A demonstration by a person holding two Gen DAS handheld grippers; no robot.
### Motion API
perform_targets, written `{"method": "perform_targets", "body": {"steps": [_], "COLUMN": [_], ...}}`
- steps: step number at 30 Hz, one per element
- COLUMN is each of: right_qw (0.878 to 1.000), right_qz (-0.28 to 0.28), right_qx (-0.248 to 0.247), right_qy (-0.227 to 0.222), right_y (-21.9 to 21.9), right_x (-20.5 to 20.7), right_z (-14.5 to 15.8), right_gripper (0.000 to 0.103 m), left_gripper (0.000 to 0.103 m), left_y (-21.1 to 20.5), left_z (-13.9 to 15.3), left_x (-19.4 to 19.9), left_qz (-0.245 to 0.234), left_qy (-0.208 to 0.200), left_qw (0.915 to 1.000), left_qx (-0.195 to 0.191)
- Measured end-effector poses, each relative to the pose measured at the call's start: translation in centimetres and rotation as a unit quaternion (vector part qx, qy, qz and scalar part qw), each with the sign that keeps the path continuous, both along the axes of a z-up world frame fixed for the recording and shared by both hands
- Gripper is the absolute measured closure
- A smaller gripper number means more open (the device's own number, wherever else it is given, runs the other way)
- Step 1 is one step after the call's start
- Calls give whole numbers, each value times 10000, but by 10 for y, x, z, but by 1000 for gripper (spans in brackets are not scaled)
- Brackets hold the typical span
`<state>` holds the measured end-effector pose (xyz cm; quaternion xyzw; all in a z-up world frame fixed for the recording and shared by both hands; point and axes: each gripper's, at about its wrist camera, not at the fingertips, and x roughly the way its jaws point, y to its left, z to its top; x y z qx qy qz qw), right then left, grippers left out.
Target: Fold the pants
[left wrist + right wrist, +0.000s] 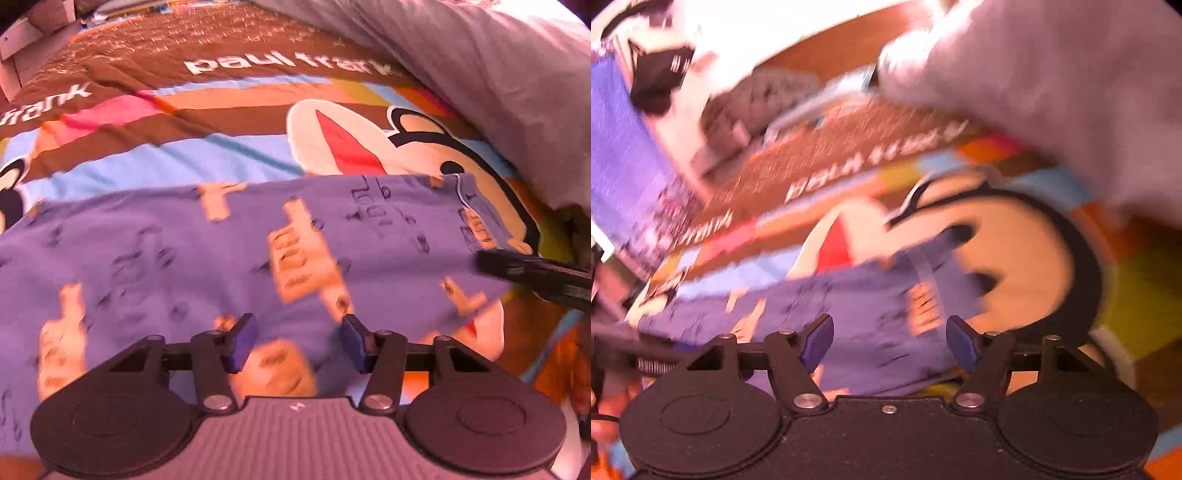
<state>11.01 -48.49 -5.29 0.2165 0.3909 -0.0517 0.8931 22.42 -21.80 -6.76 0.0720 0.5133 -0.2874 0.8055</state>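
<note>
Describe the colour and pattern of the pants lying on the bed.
Purple-blue pants with peach-orange blocky shapes and small dark line drawings; clearest in the left wrist view.

Purple-blue pants [229,251] printed with peach blocks and dark doodles. At twelve o'clock, brown bedsheet [236,122] striped pink, orange, sky-blue, white lettering, cartoon monkey face. At two, pale grey duvet [498,66]. Blue pads [242,341] on black fingers.
</note>
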Motion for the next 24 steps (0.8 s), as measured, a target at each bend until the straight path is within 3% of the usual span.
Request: {"method": "perform_targets", "body": {"steps": [3, 5, 8, 11, 13, 14, 16, 18, 20, 24], "right_qw": [9974, 9944, 9942, 9906, 9892, 9894, 9910, 9911, 9857, 9833], "right_qz": [392, 560, 416, 75, 243, 336, 571, 743, 866, 723], "right_qx": [-527, -814, -919, -1358, -1401, -1330, -1183, -1039, -1245, -1550], "right_qy": [295, 377, 364, 112, -351, -482, -248, 384, 736, 624], "right_y": [21, 30, 30, 39, 47, 50, 57, 63, 68, 71], "right_x": [4, -4, -21, -29, -26, -20, 0, 22, 29, 16], "right_z": [-10, -7, -2, 9, 19, 19, 13, -5, -18, -7], "right_gripper": [23, 20, 19, 15, 9, 1, 1, 1, 1, 1], "left_gripper": [47, 46, 46, 40, 32, 29, 29, 31, 31, 29], "left_y": [19, 24, 32, 49, 60, 63, 70, 79, 91, 109], "left_z": [5, 5, 10, 25, 33, 34, 24, 4, -3, 10], "left_x": [-21, -33, -43, -46, -40, -37, -24, -14, -21, -41], "left_qz": [142, -11, -108, 135, 432, 645, 1025, 1272, 1078, 376], "left_qy": [88, -45, -144, -184, -471, -566, -501, -153, -283, -408], "left_qw": [9998, 9999, 9996, 9996, 9969, 9952, 9931, 9917, 9938, 9978], "left_qx": [51, 158, 232, -164, -467, -468, -287, 95, 49, 370]}}
